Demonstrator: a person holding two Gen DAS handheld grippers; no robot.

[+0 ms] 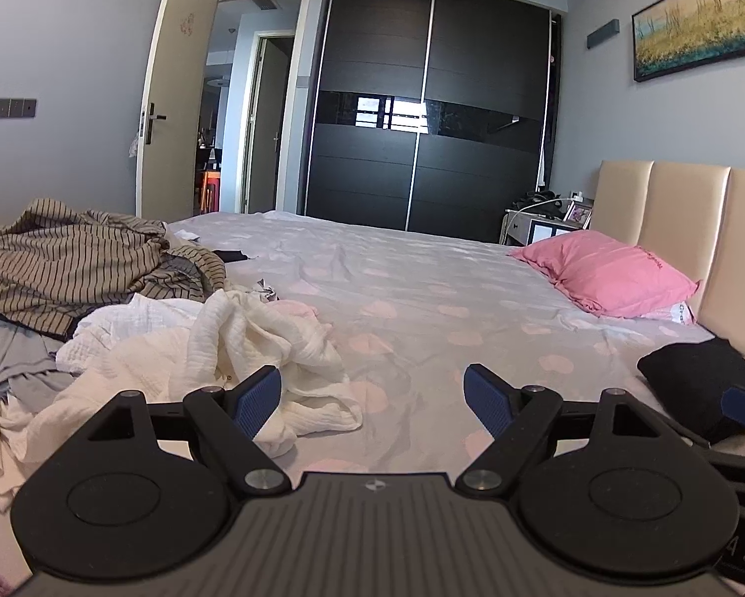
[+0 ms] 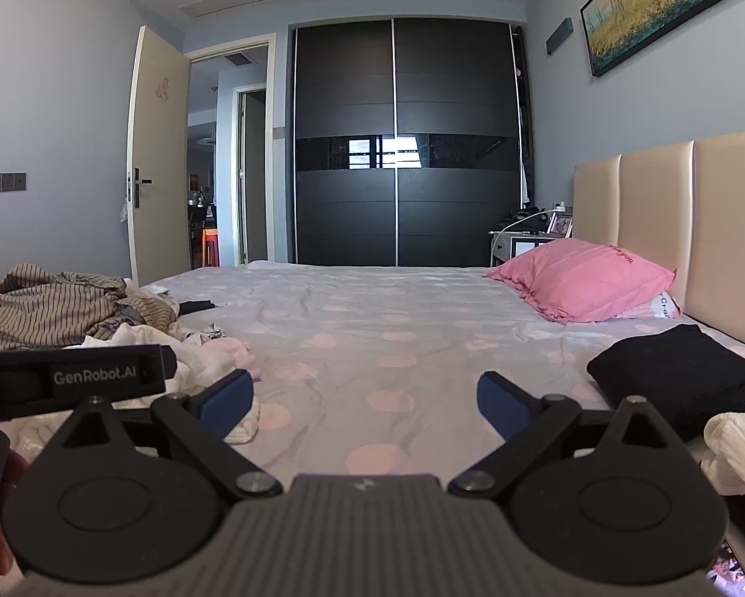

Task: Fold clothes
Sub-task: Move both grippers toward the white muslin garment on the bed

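Observation:
A heap of unfolded clothes lies on the left of the bed: a brown striped garment (image 1: 74,253) (image 2: 49,313) behind, a crumpled white garment (image 1: 233,348) (image 2: 208,358) in front. My left gripper (image 1: 372,398) is open above the sheet, its left pad (image 1: 258,398) just over the edge of the white garment, holding nothing. My right gripper (image 2: 365,398) is open too, empty, above bare sheet. A folded black garment (image 1: 696,378) (image 2: 681,378) rests on the right by the headboard. The left gripper's body (image 2: 69,378) shows in the right wrist view.
The bed (image 1: 422,298) has a pale sheet with pink dots. A pink pillow (image 1: 606,268) (image 2: 581,278) lies at the headboard (image 2: 671,209). White cloth (image 2: 740,447) sits near the right edge. A dark wardrobe (image 1: 422,109), an open door (image 1: 173,99) and a bedside table (image 1: 546,219) stand beyond.

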